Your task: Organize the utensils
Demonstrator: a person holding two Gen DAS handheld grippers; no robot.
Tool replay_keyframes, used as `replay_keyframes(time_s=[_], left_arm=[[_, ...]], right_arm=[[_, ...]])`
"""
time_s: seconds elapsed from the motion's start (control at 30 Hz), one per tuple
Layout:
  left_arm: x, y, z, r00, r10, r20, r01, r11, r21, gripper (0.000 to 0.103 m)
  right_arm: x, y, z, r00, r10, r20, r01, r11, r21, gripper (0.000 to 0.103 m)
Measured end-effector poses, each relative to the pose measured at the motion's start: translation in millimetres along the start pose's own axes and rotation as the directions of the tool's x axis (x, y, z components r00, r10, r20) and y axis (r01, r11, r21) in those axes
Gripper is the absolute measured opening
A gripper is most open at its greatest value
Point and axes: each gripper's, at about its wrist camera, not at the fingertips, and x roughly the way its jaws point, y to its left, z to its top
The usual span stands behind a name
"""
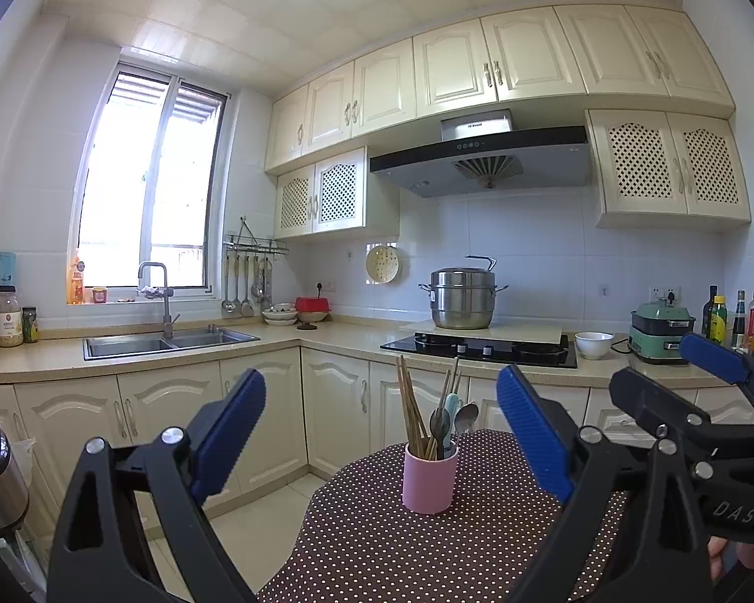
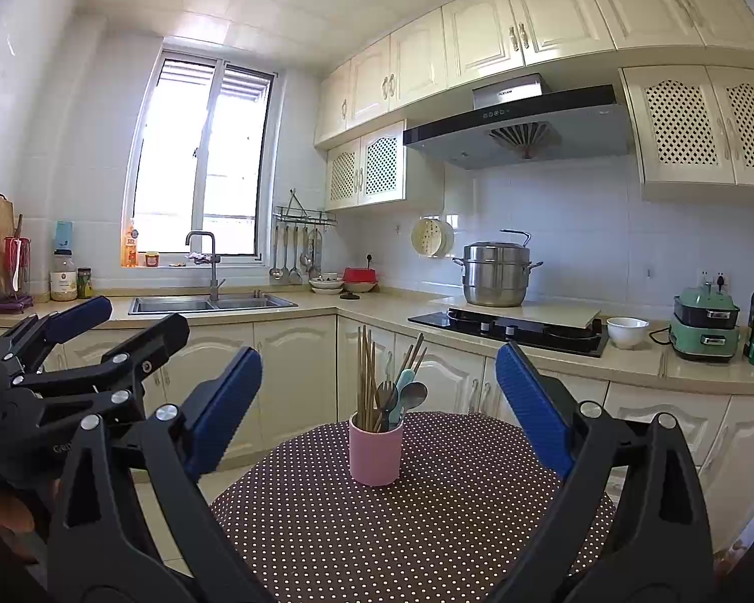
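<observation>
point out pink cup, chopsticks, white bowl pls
pink cup (image 2: 375,455): right wrist view, middle of its outer wall.
chopsticks (image 2: 364,372): right wrist view, shafts above the cup rim.
white bowl (image 2: 627,331): right wrist view, outer side, on the counter by the stove.

Tabletop (image 2: 427,527): rounded edge, covered in dark brown cloth with small white polka dots. Only one thing sits directly on it: pink cylindrical utensil holder (image 2: 375,452), upright, toward the far side of the cloth, a bit left of centre in the right wrist view. Same holder in the left wrist view sits near the far edge, roughly central. Holder contains wooden chopsticks (image 2: 366,377) standing near vertical on its left side, plus a dark fork (image 2: 386,397), a teal-handled utensil (image 2: 403,392) and a metal spoon (image 2: 413,394) leaning right. Rest of the cloth surface is bare. Pale tiled floor (image 1: 256,527) shows beyond the left edge.
</observation>
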Motion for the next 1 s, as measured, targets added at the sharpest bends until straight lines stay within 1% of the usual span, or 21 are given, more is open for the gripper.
replay_keyframes(time_s=[1.0], left_arm=[[1.5, -1.2, 1.1, 1.0, -0.001, 0.0, 0.001, 1.0, 0.004, 0.092]], right_arm=[[0.2, -1.1, 1.4, 1.0, 0.001, -0.002, -0.001, 1.0, 0.004, 0.093]])
